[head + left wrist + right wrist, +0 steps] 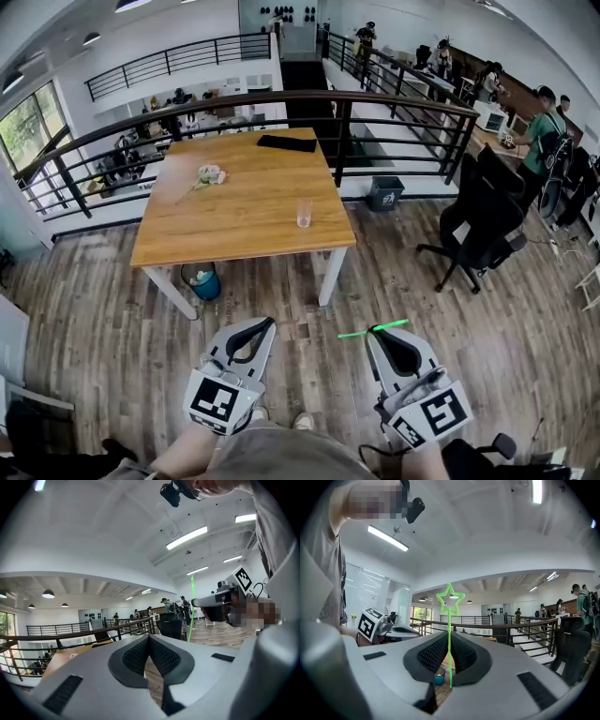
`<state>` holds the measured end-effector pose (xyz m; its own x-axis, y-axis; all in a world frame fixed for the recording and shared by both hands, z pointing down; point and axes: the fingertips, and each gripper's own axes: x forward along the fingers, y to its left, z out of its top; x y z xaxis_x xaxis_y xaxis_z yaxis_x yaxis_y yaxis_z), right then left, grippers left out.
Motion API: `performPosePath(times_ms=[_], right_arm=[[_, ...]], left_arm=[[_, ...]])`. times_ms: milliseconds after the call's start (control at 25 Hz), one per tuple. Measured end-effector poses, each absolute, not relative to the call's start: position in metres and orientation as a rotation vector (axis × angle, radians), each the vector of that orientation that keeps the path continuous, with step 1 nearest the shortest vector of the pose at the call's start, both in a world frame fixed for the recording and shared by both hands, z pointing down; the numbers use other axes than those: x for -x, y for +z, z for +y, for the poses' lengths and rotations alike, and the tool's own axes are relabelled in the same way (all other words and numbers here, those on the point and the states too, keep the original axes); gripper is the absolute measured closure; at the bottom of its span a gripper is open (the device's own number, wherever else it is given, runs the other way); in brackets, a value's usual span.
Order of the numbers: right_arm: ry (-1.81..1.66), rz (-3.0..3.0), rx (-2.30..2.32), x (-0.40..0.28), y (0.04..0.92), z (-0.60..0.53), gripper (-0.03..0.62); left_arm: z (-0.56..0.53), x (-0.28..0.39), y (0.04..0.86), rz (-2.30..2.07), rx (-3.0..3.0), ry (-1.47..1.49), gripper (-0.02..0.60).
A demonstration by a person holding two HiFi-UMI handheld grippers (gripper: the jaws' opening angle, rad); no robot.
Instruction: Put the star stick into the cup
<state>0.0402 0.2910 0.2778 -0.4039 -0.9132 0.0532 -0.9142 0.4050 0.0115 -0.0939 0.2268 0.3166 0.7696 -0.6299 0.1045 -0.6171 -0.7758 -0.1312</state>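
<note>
The right gripper [449,638] clenches the star stick [449,618] between its jaws; left gripper [149,638] closed.

The wooden table [246,225] carries 1 clear cup [304,213], 1 flower sprig [209,175] and 1 black pad [287,143].

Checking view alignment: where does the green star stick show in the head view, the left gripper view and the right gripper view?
Head view: the star stick lies crosswise, lower right of centre, at the tip of the right gripper.
Left gripper view: the star stick is a thin upright line, right of centre.
Right gripper view: the star stick stands upright at the centre, clamped between the fingers.
Shared landmark: the black railing.
</note>
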Motion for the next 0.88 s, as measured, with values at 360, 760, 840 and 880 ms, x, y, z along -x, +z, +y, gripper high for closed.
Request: performPosePath(times_ms=[360,760,840,880], right_arm=[[0.031,-2.594,-1.698,-0.061,0.282,0.285,0.553],[0.022,-2.582,-1.697,-0.082,0.295,0.231,0.553],[0.032,-2.580,-1.689,-0.085,0.300,0.213,0.554],[0.037,-2.577,-1.684,-0.086,0.302,0.204,0.553]], left_arm=[[0.219,0.079,0.317,1.037,2.859,-0.200,0.566],[0.165,0.062,0.327,1.052,2.850,-0.171,0.566],[0.148,0.059,0.332,1.058,2.851,-0.177,0.566],[0.139,0.058,0.333,1.060,2.852,-0.180,0.566]])
